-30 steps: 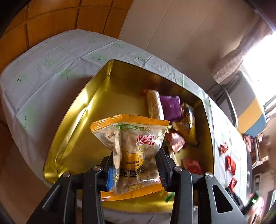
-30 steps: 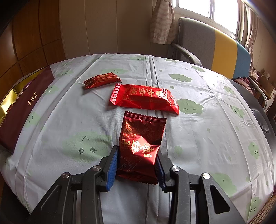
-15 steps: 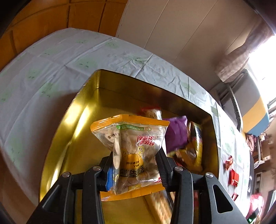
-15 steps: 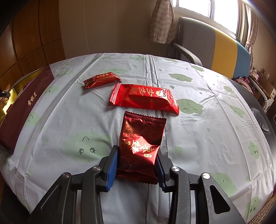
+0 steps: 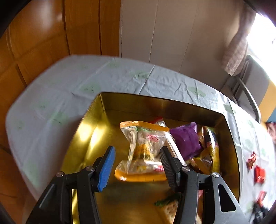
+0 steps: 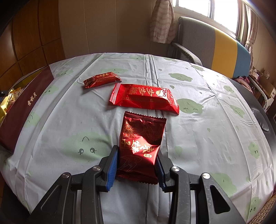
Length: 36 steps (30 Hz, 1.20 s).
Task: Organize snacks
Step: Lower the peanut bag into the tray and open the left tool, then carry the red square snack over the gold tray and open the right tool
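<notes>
- Released since 0.5 s ago: left gripper (image 5: 136,165) jaws spread apart; orange-edged snack pack (image 5: 144,148) now in gold tin (image 5: 231,131).
- Right gripper (image 6: 137,168) clamps dark red snack pack (image 6: 140,146).
- Remaining: 2 red packs (image 6: 144,98) on tablecloth (image 6: 215,137).

Warm orange-brown wood panelling (image 6: 29,39) meets a plain cream wall (image 6: 107,25), where a bright window (image 6: 207,10) lights a striped beige curtain (image 6: 162,24) and a grey, yellow and blue upholstered armchair (image 6: 215,44).
</notes>
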Motion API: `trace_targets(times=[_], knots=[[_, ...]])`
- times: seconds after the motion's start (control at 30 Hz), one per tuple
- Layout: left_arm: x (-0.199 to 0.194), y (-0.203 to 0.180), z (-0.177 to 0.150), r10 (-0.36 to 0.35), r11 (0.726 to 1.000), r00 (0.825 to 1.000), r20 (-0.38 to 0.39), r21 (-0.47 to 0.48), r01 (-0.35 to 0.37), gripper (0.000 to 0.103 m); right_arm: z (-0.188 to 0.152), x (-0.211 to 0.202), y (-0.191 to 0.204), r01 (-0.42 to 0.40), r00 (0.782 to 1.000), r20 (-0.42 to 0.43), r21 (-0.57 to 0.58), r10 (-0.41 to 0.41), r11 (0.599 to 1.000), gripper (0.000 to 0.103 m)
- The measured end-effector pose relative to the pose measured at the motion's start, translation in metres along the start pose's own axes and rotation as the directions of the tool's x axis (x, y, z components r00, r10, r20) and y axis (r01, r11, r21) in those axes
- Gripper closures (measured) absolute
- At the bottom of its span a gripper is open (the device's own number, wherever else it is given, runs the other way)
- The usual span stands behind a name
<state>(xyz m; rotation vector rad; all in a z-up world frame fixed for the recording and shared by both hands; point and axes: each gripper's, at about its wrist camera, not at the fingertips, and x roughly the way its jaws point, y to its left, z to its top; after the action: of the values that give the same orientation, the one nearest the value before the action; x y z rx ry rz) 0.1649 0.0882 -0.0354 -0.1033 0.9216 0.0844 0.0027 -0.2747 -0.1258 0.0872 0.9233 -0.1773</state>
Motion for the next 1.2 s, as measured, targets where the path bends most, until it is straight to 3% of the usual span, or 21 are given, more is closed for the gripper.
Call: trace_targets(times=[0.37,0.77,1.2], knots=[[-0.058,-0.026,-0.047,-0.007,0.99,0.992,0.129,0.139,-0.011,0.039,0.0,0.0,0.0,0.004,1.0,-0.001,0.001,-0.004,1.0,0.063],[-0.083,-0.018,-0.073,-0.012,0.992,0.992,0.127,0.124,-0.004,0.039,0.002,0.0,0.002,0.016,1.0,-0.013,-0.002,-0.016,1.0,0.063],[-0.084,-0.01,-0.088,-0.031,0.995,0.995,0.1,0.099,0.021,0.039,0.007,-0.001,0.006,0.032,0.998,-0.061,-0.019,-0.033,0.999,0.064]])
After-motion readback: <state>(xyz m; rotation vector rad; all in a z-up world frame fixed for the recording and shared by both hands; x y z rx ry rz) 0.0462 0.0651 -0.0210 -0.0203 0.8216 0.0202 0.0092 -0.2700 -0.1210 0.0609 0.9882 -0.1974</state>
